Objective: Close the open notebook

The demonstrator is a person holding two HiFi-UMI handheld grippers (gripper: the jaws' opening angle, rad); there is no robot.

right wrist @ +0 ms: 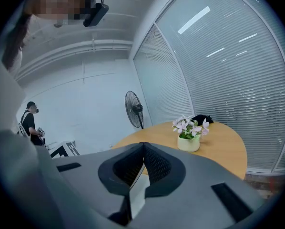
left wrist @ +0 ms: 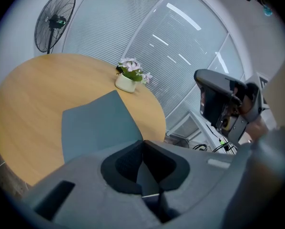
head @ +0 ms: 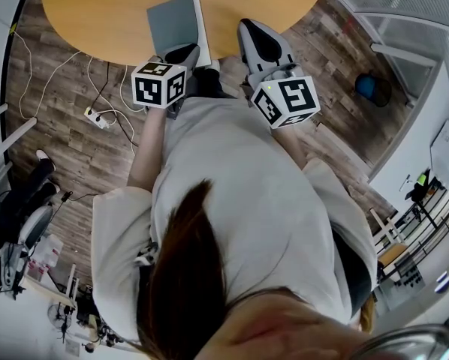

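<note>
The notebook (head: 173, 25) lies flat on the table (head: 97, 13) near its front edge, grey cover up, and appears already closed. The left gripper (head: 181, 54) and right gripper (head: 260, 42) hover beside it, both clenched on nothing. The closing step looks complete, so the next move calls only for checking that the cover is seated.

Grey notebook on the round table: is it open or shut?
Shut. The flat grey notebook shows only its plain cover, with white page edges along one side.

Notebook (head: 173, 22): we see it closed on the counter (head: 89, 13).
Left hand-held gripper (head: 183, 52): at its near edge.
Right hand-held gripper (head: 253, 30): to its right.
</note>
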